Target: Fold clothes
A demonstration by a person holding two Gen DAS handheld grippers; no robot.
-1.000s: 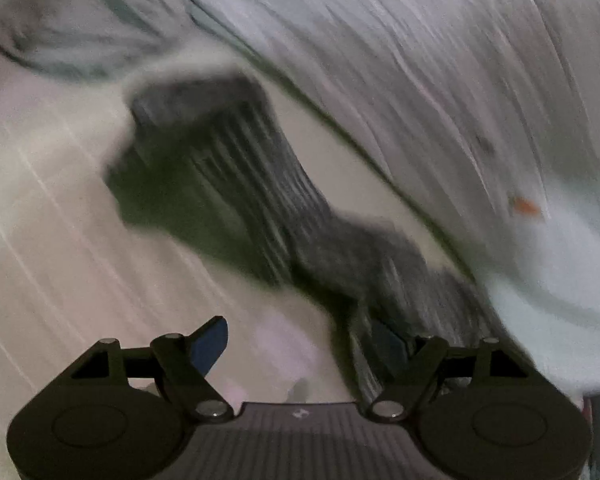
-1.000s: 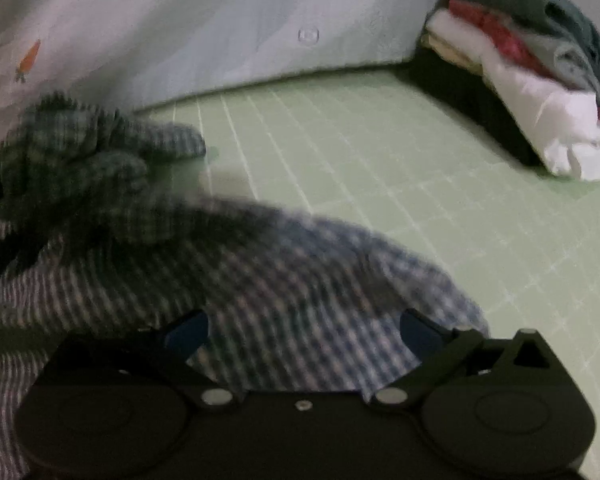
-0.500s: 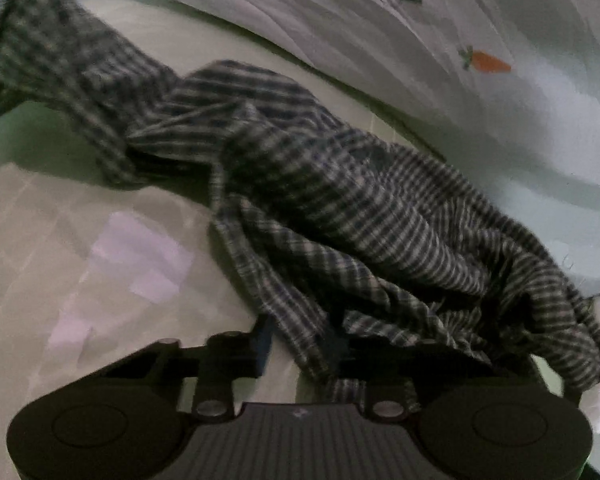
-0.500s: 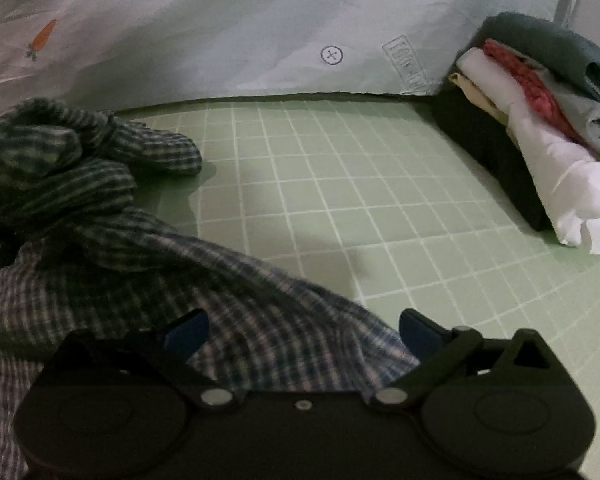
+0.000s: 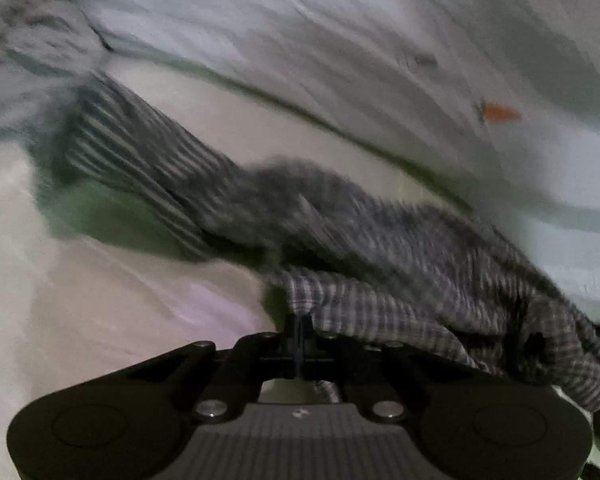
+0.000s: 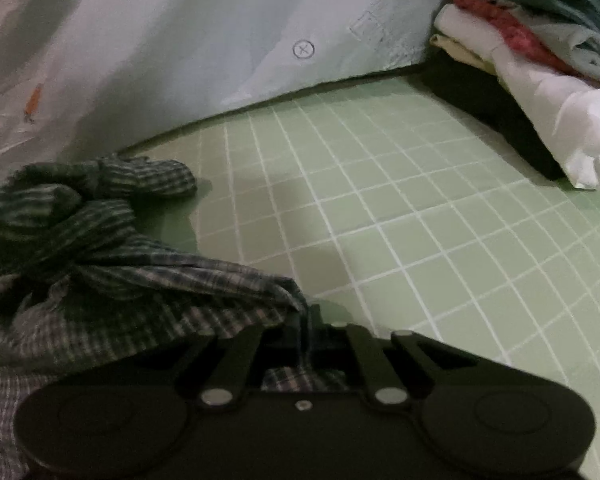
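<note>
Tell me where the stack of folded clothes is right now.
In the right wrist view, the stack of folded clothes sits at the far right of the green grid mat, against the pale backdrop sheet, well clear of the checked shirt.

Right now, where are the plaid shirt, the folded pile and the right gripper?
plaid shirt (image 6: 112,240): right wrist view, bunched middle.
folded pile (image 6: 540,60): right wrist view, white layer.
right gripper (image 6: 305,330): right wrist view, fingertips shut on the shirt's edge.

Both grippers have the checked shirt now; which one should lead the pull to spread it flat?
Right, probably. The right gripper grips the crumpled checked shirt beside open green gridded mat. The left gripper also grips it, but nearer the pale printed sheet.
</note>
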